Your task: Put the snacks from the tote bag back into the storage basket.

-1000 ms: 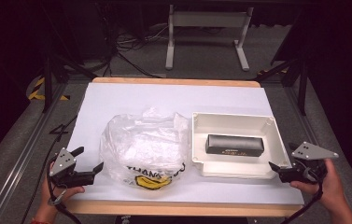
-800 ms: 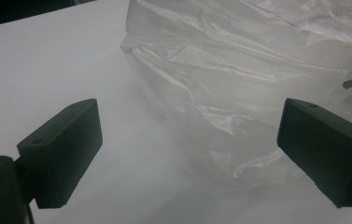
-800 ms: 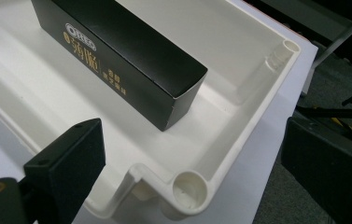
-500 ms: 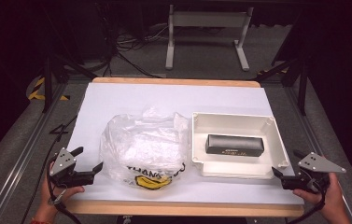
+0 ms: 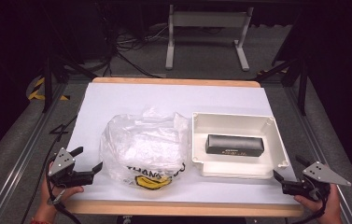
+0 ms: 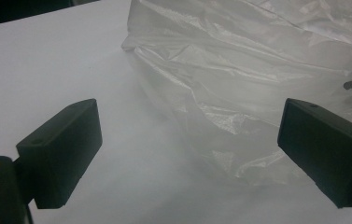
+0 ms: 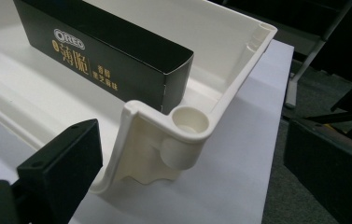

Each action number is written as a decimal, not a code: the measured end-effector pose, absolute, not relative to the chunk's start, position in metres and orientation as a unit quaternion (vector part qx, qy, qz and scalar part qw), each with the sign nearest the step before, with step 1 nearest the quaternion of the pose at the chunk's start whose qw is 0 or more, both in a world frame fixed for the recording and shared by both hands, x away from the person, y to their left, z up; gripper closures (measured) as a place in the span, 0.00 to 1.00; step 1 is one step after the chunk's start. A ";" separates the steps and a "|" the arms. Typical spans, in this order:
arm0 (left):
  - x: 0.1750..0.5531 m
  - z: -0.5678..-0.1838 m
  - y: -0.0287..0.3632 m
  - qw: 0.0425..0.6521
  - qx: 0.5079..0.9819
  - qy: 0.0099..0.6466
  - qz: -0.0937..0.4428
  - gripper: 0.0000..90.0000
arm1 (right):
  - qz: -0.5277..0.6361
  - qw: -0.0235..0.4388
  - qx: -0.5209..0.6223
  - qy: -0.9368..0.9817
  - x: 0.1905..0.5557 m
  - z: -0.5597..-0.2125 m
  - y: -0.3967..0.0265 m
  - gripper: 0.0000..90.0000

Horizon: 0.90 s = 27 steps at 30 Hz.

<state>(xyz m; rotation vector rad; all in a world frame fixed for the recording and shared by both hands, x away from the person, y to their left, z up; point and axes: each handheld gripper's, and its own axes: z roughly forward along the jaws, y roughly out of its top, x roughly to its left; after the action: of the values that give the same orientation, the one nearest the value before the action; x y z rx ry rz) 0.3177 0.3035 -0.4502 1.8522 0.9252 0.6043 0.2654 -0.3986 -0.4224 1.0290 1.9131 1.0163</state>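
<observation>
High view is showing a crinkled clear plastic bag (image 5: pixel 143 149) lying mid-table beside a rigid white tray (image 5: pixel 239 122) holding a matte black box (image 5: pixel 234 145). Left gripper (image 5: pixel 88 161) and right gripper (image 5: pixel 286 173) are gaping wide, empty.

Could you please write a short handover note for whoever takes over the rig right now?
Left gripper: open, holding nothing, beside the near left edge of the clear plastic bag.
Right gripper: open, holding nothing, at the near right corner of the white tray.
The black Oreo box lies inside the tray.
Done: nothing gripped so far.
Left: likely to take the box out and bag it.
</observation>
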 end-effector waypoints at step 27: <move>0.312 -0.447 0.308 0.496 0.742 0.374 0.251 0.07 | 0.426 0.374 0.406 0.717 0.254 -0.437 -0.399 0.06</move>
<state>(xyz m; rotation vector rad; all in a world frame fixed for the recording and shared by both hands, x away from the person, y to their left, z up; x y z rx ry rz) 0.3125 0.3079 -0.4472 1.7987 0.9050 0.6082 0.2541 -0.3988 -0.4368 1.0387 1.8356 1.0920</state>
